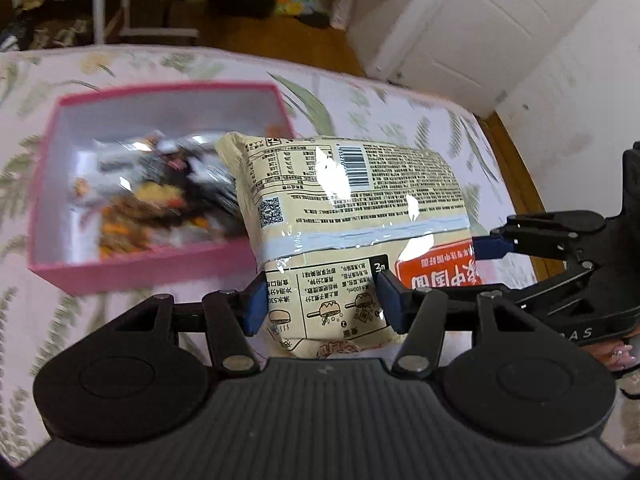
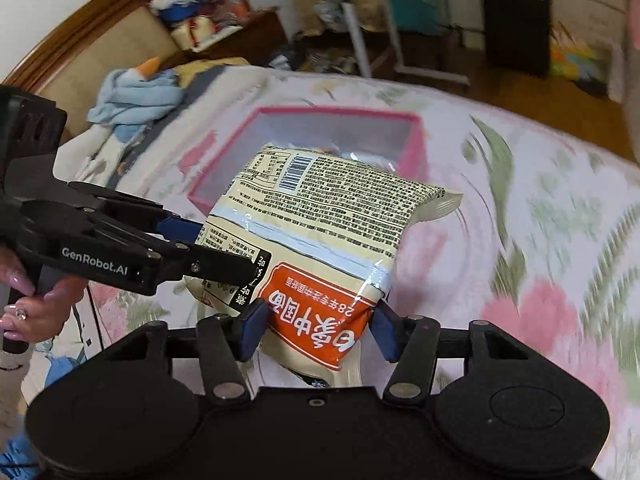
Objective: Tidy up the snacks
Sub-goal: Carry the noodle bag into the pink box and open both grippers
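Note:
A cream noodle pack (image 1: 352, 200) with black print and an orange label hangs in the air over the bed, held from two sides. My left gripper (image 1: 324, 302) is shut on its near edge, blue pads pressing both sides. My right gripper (image 2: 318, 326) is shut on the orange-label end of the noodle pack (image 2: 320, 224). In the right wrist view the left gripper (image 2: 216, 246) clamps the pack from the left, a hand on its handle. Beyond the pack lies an open pink box (image 1: 140, 270) with several blurred snack packets (image 1: 160, 184) inside. The pack hides part of the pink box (image 2: 416, 148).
A floral bedsheet (image 2: 540, 240) covers the bed under everything. A blue cloth heap (image 2: 136, 96) lies near the wooden headboard (image 2: 80, 40). White cupboard doors (image 1: 480, 20) stand past the bed's far right edge. Clutter and a white stand (image 2: 360, 40) fill the floor beyond.

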{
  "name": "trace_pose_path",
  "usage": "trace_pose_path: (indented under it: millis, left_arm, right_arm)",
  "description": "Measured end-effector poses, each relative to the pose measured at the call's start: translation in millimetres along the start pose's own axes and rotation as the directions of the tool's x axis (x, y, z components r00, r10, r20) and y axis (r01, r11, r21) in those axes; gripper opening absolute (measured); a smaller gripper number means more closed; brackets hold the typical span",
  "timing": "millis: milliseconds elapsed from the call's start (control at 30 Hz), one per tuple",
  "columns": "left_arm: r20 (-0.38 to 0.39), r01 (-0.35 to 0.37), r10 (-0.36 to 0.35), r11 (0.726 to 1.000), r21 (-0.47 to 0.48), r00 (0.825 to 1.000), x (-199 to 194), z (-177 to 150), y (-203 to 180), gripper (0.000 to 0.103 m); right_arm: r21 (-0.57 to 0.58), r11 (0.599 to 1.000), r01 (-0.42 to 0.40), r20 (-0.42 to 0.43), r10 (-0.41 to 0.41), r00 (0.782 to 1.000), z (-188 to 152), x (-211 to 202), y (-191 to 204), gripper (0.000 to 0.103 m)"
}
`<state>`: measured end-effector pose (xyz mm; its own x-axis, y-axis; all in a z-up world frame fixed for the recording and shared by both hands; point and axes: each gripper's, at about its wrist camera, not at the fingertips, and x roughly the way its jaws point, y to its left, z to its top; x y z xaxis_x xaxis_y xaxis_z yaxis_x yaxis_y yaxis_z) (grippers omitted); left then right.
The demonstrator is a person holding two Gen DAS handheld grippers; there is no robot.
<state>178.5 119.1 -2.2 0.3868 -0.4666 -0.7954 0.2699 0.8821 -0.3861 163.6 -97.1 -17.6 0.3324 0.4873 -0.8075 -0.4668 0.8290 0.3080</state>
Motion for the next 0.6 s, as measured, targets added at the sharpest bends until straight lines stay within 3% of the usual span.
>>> trace_pose_path:
  millis: [300,433,600]
  left_arm:
    - [0.084,-0.121,0.130,0.988,-0.099,0.988,20,50,58,0.056]
    - [0.060,-0.178,0.187,0.977,-0.121,0.981,45,66,73,0.056]
    - [0.056,-0.232,0.242,0.962,-0.145,0.969,68,71,83,0.058]
  right_arm:
    - [-0.071,0.996,-0.049,0.084,0.055,0.995,67,62,-5,0.057]
    - [0.010,0.996,-0.083,0.061,0.083,0.995,79,96,-21,0.057]
    - [-0.016,0.998,-0.060,0.063,0.061,0.996,80,121,-23,0.058]
